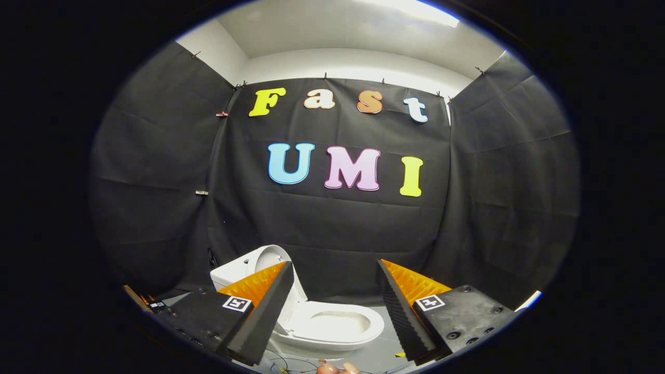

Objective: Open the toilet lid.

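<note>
A white toilet (332, 324) stands on the floor below and beyond my fingers. Its lid (270, 259) is raised upright against the tank, partly hidden behind my left finger (262, 306). The seat ring and the bowl lie uncovered between the two fingers. My gripper (332, 270) is open, fingers wide apart, with nothing between them. It hangs above the toilet and touches no part of it.
Black cloth walls close in the booth behind the toilet and on both sides. Thin cables (291, 361) lie on the grey floor in front of the bowl. A person's fingertips (337, 369) show just below the toilet.
</note>
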`<state>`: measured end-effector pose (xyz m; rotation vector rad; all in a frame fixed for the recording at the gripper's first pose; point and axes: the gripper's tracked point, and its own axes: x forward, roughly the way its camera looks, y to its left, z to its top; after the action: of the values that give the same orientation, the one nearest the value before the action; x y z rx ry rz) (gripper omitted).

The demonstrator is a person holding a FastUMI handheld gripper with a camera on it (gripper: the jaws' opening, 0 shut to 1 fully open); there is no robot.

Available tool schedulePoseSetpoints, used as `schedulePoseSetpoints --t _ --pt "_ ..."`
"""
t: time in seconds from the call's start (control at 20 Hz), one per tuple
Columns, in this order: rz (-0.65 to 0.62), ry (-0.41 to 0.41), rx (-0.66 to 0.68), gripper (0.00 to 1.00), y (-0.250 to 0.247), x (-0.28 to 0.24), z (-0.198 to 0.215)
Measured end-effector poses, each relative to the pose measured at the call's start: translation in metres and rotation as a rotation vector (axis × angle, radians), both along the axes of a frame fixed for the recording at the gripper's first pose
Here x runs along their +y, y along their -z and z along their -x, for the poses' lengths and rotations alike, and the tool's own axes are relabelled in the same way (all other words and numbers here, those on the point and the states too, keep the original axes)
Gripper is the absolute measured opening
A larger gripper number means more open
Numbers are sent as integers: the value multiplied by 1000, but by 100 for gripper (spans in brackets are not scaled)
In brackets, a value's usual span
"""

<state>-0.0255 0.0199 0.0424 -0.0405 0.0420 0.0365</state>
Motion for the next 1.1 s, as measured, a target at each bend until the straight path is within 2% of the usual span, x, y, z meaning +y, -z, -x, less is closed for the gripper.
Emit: schedulePoseSetpoints --t 0.4,0.65,1.1 --pt "-12 -8 8 98 7 2 -1" --pt "40 0 7 99 10 2 -1" --pt "-19 32 -14 98 3 -7 2"
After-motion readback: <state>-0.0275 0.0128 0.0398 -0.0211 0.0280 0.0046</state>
